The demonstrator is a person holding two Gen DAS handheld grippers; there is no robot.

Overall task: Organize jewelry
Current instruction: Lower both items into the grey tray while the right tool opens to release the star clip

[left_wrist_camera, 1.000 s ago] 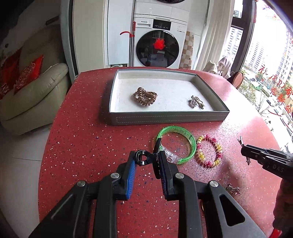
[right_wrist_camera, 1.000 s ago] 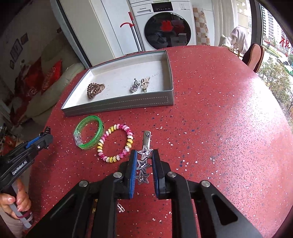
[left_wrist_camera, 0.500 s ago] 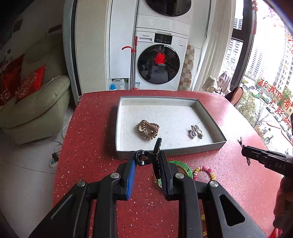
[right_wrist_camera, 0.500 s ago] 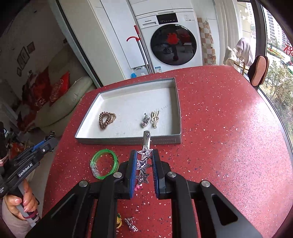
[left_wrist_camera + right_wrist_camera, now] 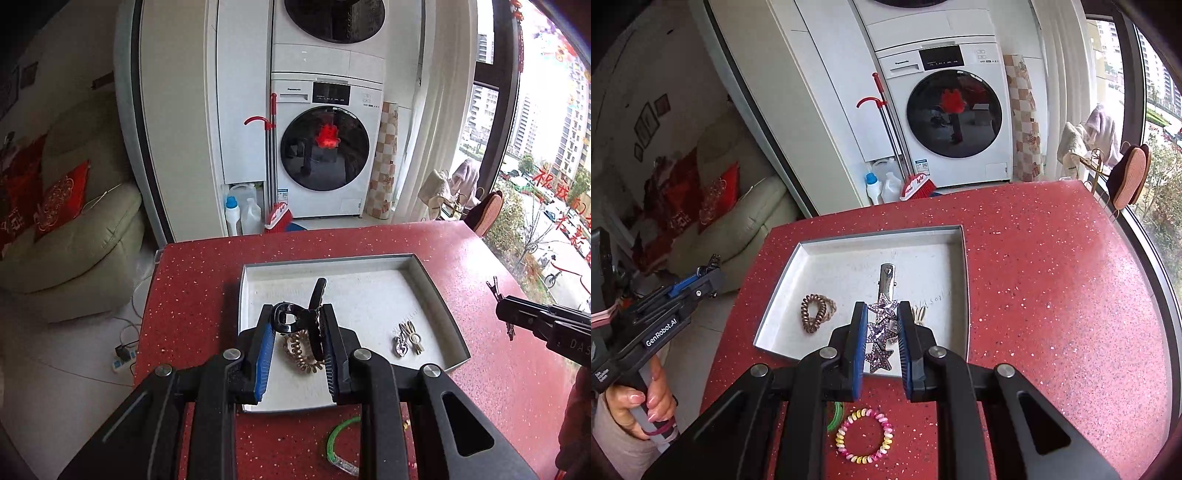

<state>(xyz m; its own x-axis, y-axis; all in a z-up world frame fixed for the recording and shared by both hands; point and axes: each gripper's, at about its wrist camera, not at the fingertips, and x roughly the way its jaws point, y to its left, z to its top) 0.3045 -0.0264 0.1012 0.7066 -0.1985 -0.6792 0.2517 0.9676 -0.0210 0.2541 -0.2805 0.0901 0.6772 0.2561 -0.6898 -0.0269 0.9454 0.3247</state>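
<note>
Both grippers have risen over the grey tray [image 5: 436, 291]: left gripper [image 5: 295, 325] clamps a black claw clip [image 5: 295, 317], right gripper [image 5: 882, 332] clamps a sparkly star barrette [image 5: 881, 332].

Most of the tray [image 5: 964, 295] floor is left bare, chiefly its far half and far corners. The near left part is taken up by a coiled hair tie [image 5: 816, 312], and the near right part by two small metal clips [image 5: 408, 339]. A low wall [image 5: 436, 291] rings the tray. The counter [image 5: 1052, 295] to the right of the tray is open. Nearer, on the counter, a beaded bracelet [image 5: 864, 435] and a green bangle [image 5: 340, 443] are laid.
</note>
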